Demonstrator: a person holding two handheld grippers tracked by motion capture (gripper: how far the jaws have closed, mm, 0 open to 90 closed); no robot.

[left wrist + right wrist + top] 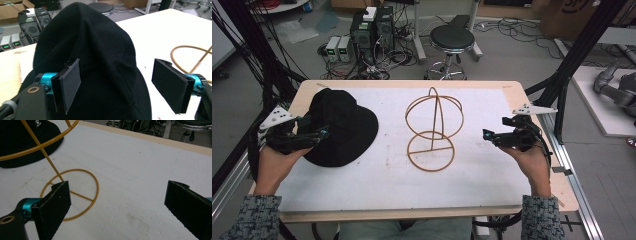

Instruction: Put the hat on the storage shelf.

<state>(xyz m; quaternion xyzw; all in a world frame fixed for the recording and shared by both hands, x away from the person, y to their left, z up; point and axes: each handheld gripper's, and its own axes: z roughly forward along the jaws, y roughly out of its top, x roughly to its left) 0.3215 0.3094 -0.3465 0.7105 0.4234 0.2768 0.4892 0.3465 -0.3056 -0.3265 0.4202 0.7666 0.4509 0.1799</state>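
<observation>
My left gripper (116, 86) stands with its pads (68, 83) spread wide and pinching nothing, the crown of the black bucket hat (87, 50) rising just ahead of them and its brim running beneath and between them; from the high view the same gripper (314, 136) sits at the hat's (343, 125) near-left edge, whether brushing the cloth I cannot tell. My right gripper (117, 207) is likewise spread, its pads (53, 207) bracketing only bare white tabletop (140, 170), with the ring base of the yellow wire hat stand (72, 192) just beyond the one pad and the hat (22, 142) well apart past that. From above, the right gripper (489, 136) hovers near the stand (432, 130), which rises upright mid-table between my two hands, its domed cage carrying nothing. As I read it, the job of setting the hat on the stand has hardly begun: the hat lies flat on the table (377, 180), ungripped, beside the stand and not touching it. Left to do: close on the brim, lift, carry across and lower the crown over the wire dome
</observation>
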